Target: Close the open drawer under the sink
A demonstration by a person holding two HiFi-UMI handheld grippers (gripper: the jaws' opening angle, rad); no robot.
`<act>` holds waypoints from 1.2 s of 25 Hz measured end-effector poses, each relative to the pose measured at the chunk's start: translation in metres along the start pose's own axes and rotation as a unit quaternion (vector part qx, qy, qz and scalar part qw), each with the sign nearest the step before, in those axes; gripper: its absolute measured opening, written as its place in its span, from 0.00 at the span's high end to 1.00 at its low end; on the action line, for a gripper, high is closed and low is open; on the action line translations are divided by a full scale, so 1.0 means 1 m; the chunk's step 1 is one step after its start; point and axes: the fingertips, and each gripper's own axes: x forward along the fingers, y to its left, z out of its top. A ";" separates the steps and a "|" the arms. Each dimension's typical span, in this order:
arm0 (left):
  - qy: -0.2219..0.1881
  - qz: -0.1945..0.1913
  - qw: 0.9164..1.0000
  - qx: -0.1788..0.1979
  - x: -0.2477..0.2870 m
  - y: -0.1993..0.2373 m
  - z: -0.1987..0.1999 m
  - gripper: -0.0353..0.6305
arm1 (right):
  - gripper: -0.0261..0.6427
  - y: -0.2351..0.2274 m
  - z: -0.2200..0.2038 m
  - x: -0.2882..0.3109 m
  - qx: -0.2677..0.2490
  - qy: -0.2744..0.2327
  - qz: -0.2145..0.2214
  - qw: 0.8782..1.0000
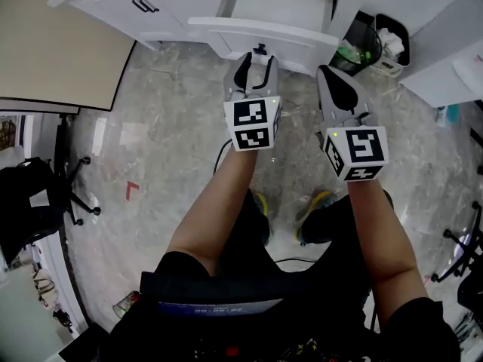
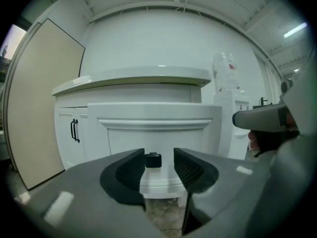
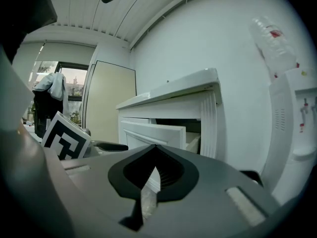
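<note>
The white drawer (image 1: 264, 32) stands pulled out from the cabinet under the countertop, and its inside (image 1: 279, 6) shows from above. Its front panel (image 2: 153, 133) carries a small black handle (image 2: 153, 159). My left gripper (image 1: 256, 57) is open just in front of that handle (image 1: 260, 50). In the left gripper view the handle sits between the two spread fingertips of the left gripper (image 2: 159, 155), touching neither. My right gripper (image 1: 332, 70) hangs to the right of the drawer, shut and empty. In its own view the right gripper (image 3: 154, 150) points past the drawer's side (image 3: 153, 132).
A dark waste bin (image 1: 381, 40) with a bag stands right of the cabinet. A cabinet door with a black pull (image 1: 143, 4) is to the left. A water dispenser (image 3: 292, 123) stands on the right. An office chair (image 1: 45, 202) sits far left. The person's shoes (image 1: 317, 206) are on the marbled floor.
</note>
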 end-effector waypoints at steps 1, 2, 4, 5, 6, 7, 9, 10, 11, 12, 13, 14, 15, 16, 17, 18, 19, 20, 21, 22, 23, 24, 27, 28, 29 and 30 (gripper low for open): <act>-0.007 0.003 1.000 0.003 0.007 0.004 -0.006 0.69 | 0.93 -0.001 -0.009 0.006 -0.001 -0.008 0.001 1.000; -0.013 0.006 1.000 0.003 0.014 0.008 -0.012 0.69 | 0.93 -0.001 -0.016 0.010 -0.003 -0.015 0.001 1.000; -0.023 0.011 1.000 0.005 0.022 0.012 -0.021 0.69 | 0.93 0.000 -0.030 0.017 -0.010 -0.025 0.003 1.000; -0.028 0.013 0.999 0.011 0.025 0.013 -0.024 0.70 | 0.93 0.001 -0.035 0.020 -0.012 -0.029 0.004 0.999; -0.034 0.014 0.999 0.018 0.026 0.015 -0.026 0.72 | 0.93 0.002 -0.038 0.023 -0.014 -0.032 0.006 0.999; -0.039 0.013 0.999 0.023 0.027 0.016 -0.026 0.73 | 0.93 0.004 -0.040 0.027 -0.014 -0.035 0.007 0.999; -0.043 0.011 0.999 0.021 0.029 0.017 -0.025 0.74 | 0.93 0.005 -0.043 0.032 -0.013 -0.039 0.010 0.999; -0.043 0.009 0.999 0.017 0.029 0.017 -0.025 0.74 | 0.92 0.005 -0.043 0.034 -0.013 -0.041 0.010 0.999; -0.044 0.008 0.999 0.014 0.030 0.016 -0.024 0.74 | 0.93 0.004 -0.043 0.035 -0.014 -0.043 0.008 0.999; -0.044 0.008 0.999 0.012 0.030 0.016 -0.024 0.74 | 0.93 0.002 -0.042 0.035 -0.013 -0.045 0.005 0.999; -0.043 0.008 0.999 0.010 0.030 0.015 -0.024 0.74 | 0.93 0.001 -0.042 0.035 -0.013 -0.047 0.002 0.999; -0.041 0.008 0.999 0.008 0.031 0.015 -0.025 0.74 | 0.93 -0.001 -0.041 0.035 -0.012 -0.048 0.000 0.999; -0.039 0.009 0.999 0.007 0.032 0.016 -0.026 0.74 | 0.93 -0.003 -0.041 0.036 -0.012 -0.048 -0.002 0.999; -0.037 0.008 0.999 0.007 0.037 0.016 -0.025 0.74 | 0.93 -0.006 -0.039 0.038 -0.012 -0.049 -0.004 0.999; -0.037 0.007 0.999 0.007 0.043 0.017 -0.023 0.74 | 0.92 -0.011 -0.036 0.041 -0.013 -0.051 -0.006 0.999; -0.037 0.005 0.999 0.009 0.051 0.017 -0.019 0.74 | 0.92 -0.016 -0.034 0.044 -0.015 -0.053 -0.009 0.998; -0.038 0.004 0.999 0.009 0.059 0.018 -0.016 0.74 | 0.93 -0.020 -0.032 0.048 -0.016 -0.055 -0.013 0.998; -0.038 0.003 0.999 0.010 0.066 0.018 -0.014 0.74 | 0.93 -0.025 -0.031 0.052 -0.017 -0.056 -0.017 0.998; -0.038 0.002 0.999 0.010 0.073 0.019 -0.012 0.74 | 0.93 -0.030 -0.031 0.056 -0.017 -0.056 -0.022 0.998; -0.039 0.001 0.999 0.011 0.081 0.020 -0.010 0.74 | 0.93 -0.035 -0.031 0.060 -0.015 -0.056 -0.028 0.998; -0.041 0.000 0.999 0.011 0.088 0.020 -0.008 0.74 | 0.93 -0.040 -0.031 0.065 -0.013 -0.056 -0.034 0.998; -0.042 0.000 0.999 0.011 0.094 0.020 -0.007 0.74 | 0.93 -0.045 -0.031 0.068 -0.011 -0.056 -0.040 0.998; -0.040 0.010 0.999 0.010 0.113 0.024 -0.002 0.74 | 0.93 -0.052 -0.029 0.079 -0.014 -0.055 -0.054 0.997; -0.038 0.013 0.999 0.010 0.119 0.026 0.000 0.75 | 0.93 -0.053 -0.028 0.082 -0.017 -0.055 -0.057 0.997; -0.035 0.014 0.999 0.010 0.126 0.028 0.003 0.75 | 0.93 -0.054 -0.026 0.085 -0.020 -0.054 -0.060 0.997; -0.034 0.014 0.999 0.012 0.133 0.029 0.005 0.75 | 0.93 -0.056 -0.026 0.089 -0.022 -0.052 -0.062 0.996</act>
